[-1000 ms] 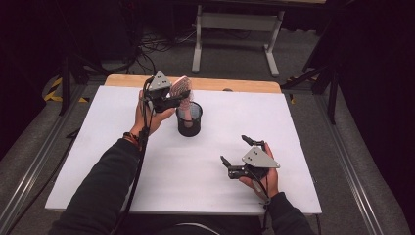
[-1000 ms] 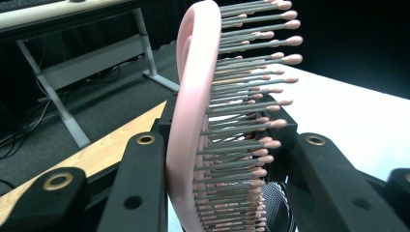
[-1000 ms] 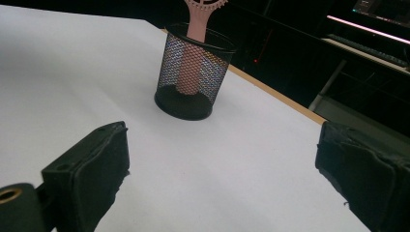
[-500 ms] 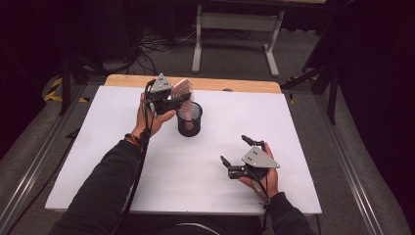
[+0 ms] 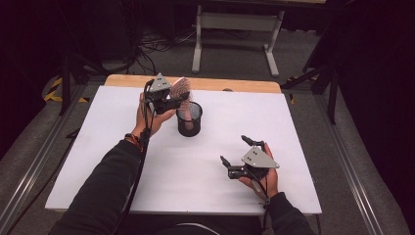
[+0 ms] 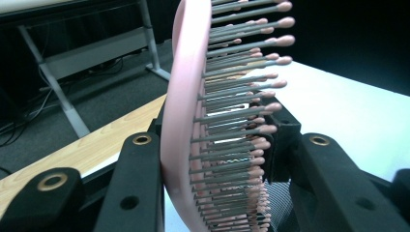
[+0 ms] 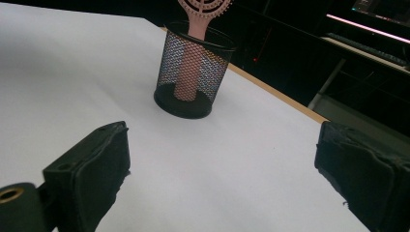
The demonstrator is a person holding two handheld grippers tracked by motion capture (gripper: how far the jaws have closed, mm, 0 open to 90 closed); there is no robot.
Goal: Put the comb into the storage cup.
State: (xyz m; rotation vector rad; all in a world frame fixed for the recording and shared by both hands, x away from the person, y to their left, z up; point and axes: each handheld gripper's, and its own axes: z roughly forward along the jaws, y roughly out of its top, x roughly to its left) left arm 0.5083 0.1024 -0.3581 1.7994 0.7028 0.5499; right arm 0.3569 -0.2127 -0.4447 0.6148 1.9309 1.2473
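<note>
A: How are the tongs set at this moment?

B: The left gripper point(image 5: 172, 102) is seen closed on the head of a pink hairbrush point(image 5: 182, 89); in the left gripper view the brush's pink rim and its rows of tipped bristles point(image 6: 232, 125) are pinched between the two black jaws. The right gripper point(image 5: 236, 152) is held with its jaws spread wide, nothing between them, low over the white table point(image 5: 122, 186) near the front edge.

A: And where is the brush itself?

B: Its handle point(image 7: 186, 72) is stood inside a black mesh cup point(image 5: 189, 119), reaching down to the cup's floor, as is shown through the mesh in the right gripper view. The head is left sticking up above the rim, tilted a little toward the left hand.

A: What has changed over the last second?

B: Very little has been altered. The brush was already held over the cup a second ago, and it appears to have been lowered or settled only slightly since; the exact amount cannot be told. The right gripper has been kept where it was, open and well apart from the cup.

A: What is meant by that for the work in hand?

B: The placing of the brush in the cup is judged nearly finished. Only a release by the left jaws and a withdrawal upward seem to be called for. Care would be wanted, since the light cup could be tipped if the head is dragged sideways.
</note>
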